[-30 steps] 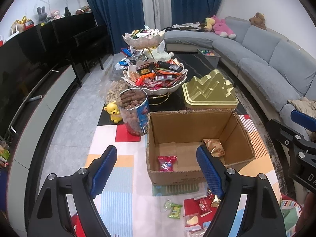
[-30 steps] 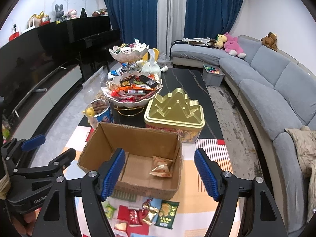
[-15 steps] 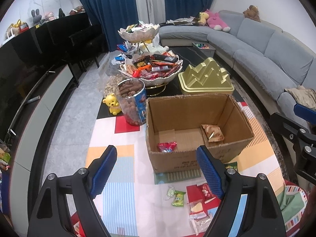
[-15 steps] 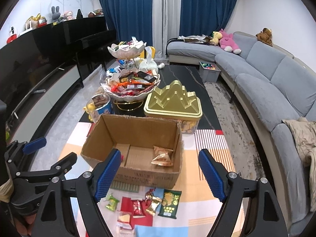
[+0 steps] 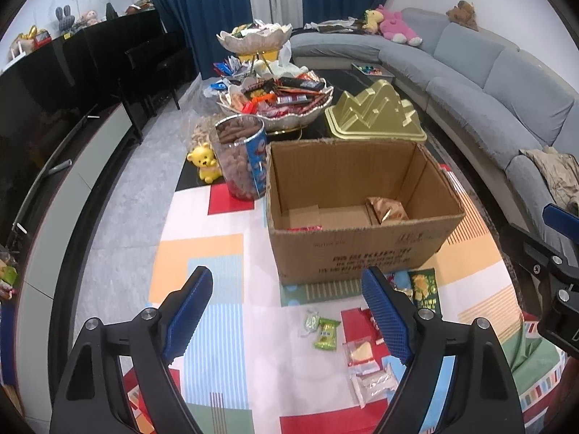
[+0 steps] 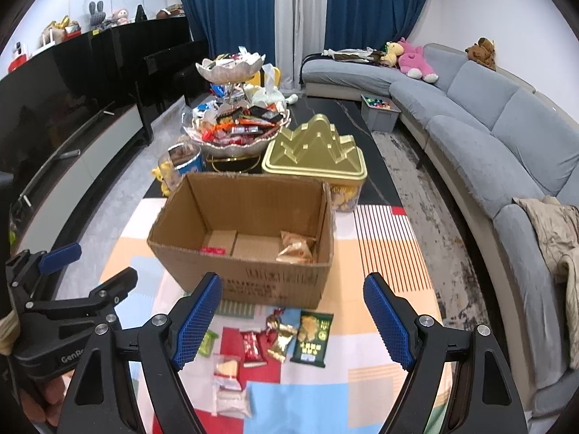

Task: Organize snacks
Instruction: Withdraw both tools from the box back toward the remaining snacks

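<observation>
Both claws, left and right, wide and empty, now lower, nearer the loose snack packets; cardboard box unmoved.

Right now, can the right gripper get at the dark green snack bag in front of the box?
Probably yes. The right gripper is open and empty, the dark green snack bag lies flat between its fingers, uncovered, clear of the cardboard box.
</observation>
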Available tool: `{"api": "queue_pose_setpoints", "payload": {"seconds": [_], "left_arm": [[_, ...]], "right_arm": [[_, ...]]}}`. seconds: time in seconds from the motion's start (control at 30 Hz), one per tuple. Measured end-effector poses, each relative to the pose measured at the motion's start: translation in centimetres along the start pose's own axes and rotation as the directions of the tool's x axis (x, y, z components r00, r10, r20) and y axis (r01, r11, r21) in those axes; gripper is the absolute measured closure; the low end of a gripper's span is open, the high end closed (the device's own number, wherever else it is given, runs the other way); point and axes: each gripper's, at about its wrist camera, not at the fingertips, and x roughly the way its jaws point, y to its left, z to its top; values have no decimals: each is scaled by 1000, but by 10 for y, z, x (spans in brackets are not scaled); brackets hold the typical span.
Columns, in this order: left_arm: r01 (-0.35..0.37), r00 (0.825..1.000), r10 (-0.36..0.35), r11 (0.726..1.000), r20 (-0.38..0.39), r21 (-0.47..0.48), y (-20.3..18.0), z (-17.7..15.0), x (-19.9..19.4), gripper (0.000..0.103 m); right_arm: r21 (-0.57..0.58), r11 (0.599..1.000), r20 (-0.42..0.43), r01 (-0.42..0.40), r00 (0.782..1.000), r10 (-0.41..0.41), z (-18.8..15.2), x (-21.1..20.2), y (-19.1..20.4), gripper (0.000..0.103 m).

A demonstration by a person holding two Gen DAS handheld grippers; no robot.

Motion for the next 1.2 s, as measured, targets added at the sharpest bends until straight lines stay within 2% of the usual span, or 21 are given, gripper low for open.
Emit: {"api": "queue_pose_setpoints", "payload": {"seconds": [0.27, 0.7, 0.97, 1.2], "left_arm": [[4, 1000, -3, 998, -23, 57, -4, -22, 4, 18], [35, 996, -27, 995, -90, 91, -15, -48, 19, 18], [47, 990, -33, 995, -138, 93, -21, -62, 32, 18], [46, 984, -37, 998, -174, 46, -24, -74, 38, 19]], "right_arm": [[27, 1000, -44, -12, 999, 13, -30, 4, 3, 22], [29, 1000, -85, -1, 996, 3, -67, 10, 4, 22], [7, 1000, -134, -9, 991, 10, -87, 19, 9, 22], [10, 1000, -156, -5, 988, 6, -90, 27, 0, 22]]}}
